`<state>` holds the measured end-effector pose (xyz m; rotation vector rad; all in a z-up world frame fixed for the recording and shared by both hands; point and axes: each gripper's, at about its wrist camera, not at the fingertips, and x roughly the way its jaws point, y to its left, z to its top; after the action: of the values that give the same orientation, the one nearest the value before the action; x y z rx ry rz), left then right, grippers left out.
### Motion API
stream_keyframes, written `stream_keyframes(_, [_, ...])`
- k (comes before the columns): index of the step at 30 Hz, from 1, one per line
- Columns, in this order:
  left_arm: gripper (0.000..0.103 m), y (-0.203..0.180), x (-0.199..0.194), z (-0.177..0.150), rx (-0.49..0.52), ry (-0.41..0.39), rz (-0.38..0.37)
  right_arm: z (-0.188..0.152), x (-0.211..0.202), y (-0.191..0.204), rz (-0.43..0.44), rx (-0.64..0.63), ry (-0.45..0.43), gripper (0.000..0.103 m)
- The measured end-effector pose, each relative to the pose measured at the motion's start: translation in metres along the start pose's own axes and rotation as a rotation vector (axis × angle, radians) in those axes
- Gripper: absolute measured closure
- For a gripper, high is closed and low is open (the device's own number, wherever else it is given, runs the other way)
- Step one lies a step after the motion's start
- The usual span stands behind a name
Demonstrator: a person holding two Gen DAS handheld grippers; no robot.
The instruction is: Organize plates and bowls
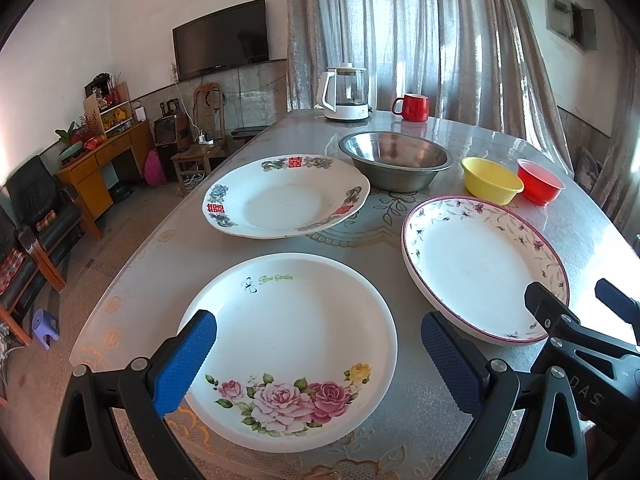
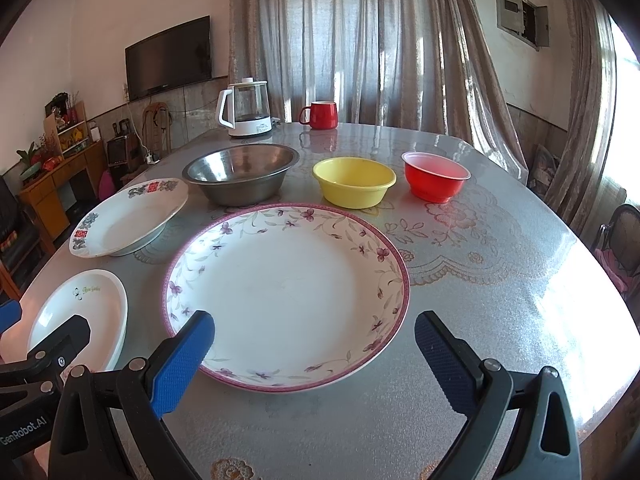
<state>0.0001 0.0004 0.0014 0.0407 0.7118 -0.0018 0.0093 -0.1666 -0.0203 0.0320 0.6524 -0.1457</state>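
Nothing stacked yet, so this looks like the start. Left wrist view, left to right: left gripper (image 1: 318, 356) with jaws wide, empty, over the rose plate (image 1: 290, 350) at lower centre; double-happiness plate (image 1: 286, 196) mid frame; steel bowl (image 1: 396, 164); yellow bowl (image 1: 492, 180); red bowl (image 1: 540, 186) upper right. Right gripper (image 2: 314, 354) has jaws wide, empty, over the purple-rim plate (image 2: 286, 296) on the worktop (image 2: 500, 300). Next move, probably: pinch a plate rim, stack plates; nest bowls.
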Motion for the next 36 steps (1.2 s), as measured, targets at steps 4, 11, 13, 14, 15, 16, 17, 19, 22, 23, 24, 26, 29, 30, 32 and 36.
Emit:
stream_keyframes(4, [0.0,-0.002,0.001,0.001,0.008,0.003,-0.005,0.0,0.0,-0.001,-0.001,0.001,0.0,0.001])
stream_keyframes(11, [0.0,-0.003,0.013,0.014,0.017,0.089,-0.157,0.004,0.005,-0.015,0.002,0.021,0.01,0.001])
stream_keyframes(13, [0.0,-0.001,0.017,0.022,0.003,0.116,-0.23,0.007,0.008,-0.027,0.002,0.051,0.021,0.001])
stream_keyframes(14, [0.0,-0.002,0.019,0.026,-0.006,0.124,-0.264,0.008,0.01,-0.034,0.002,0.067,0.027,0.001])
stream_keyframes(15, [0.0,-0.002,0.021,0.03,-0.013,0.135,-0.293,0.008,0.012,-0.042,0.009,0.086,0.036,0.001])
stream_keyframes(16, [0.0,-0.003,0.025,0.034,-0.018,0.152,-0.323,0.009,0.014,-0.048,0.023,0.103,0.046,0.002])
stream_keyframes(17, [0.0,-0.003,0.028,0.037,-0.024,0.17,-0.352,0.01,0.017,-0.056,0.043,0.124,0.064,0.005])
stream_keyframes(19, [0.0,-0.007,0.034,0.043,-0.038,0.196,-0.398,0.01,0.023,-0.069,0.081,0.164,0.093,0.006])
stream_keyframes(22, [0.0,-0.017,0.04,0.052,-0.015,0.221,-0.451,0.009,0.029,-0.084,0.083,0.208,0.111,0.005])
stream_keyframes(23, [0.0,-0.021,0.042,0.056,0.004,0.228,-0.458,0.009,0.031,-0.088,0.082,0.217,0.117,0.005])
stream_keyframes(24, [0.0,-0.025,0.045,0.058,0.024,0.232,-0.46,0.008,0.033,-0.091,0.083,0.22,0.122,0.006])
stream_keyframes(26, [0.0,-0.033,0.05,0.063,0.064,0.241,-0.453,0.008,0.038,-0.092,0.083,0.209,0.133,0.006])
stream_keyframes(29, [0.0,-0.044,0.058,0.07,0.106,0.247,-0.441,0.008,0.047,-0.092,0.102,0.195,0.158,0.006])
stream_keyframes(30, [0.0,-0.046,0.063,0.072,0.119,0.258,-0.445,0.008,0.049,-0.091,0.103,0.185,0.161,0.006])
stream_keyframes(32, [0.0,-0.05,0.073,0.075,0.131,0.29,-0.45,0.009,0.053,-0.087,0.106,0.165,0.165,0.006])
stream_keyframes(36, [0.0,-0.052,0.088,0.079,0.131,0.326,-0.467,0.012,0.06,-0.081,0.12,0.118,0.169,0.01])
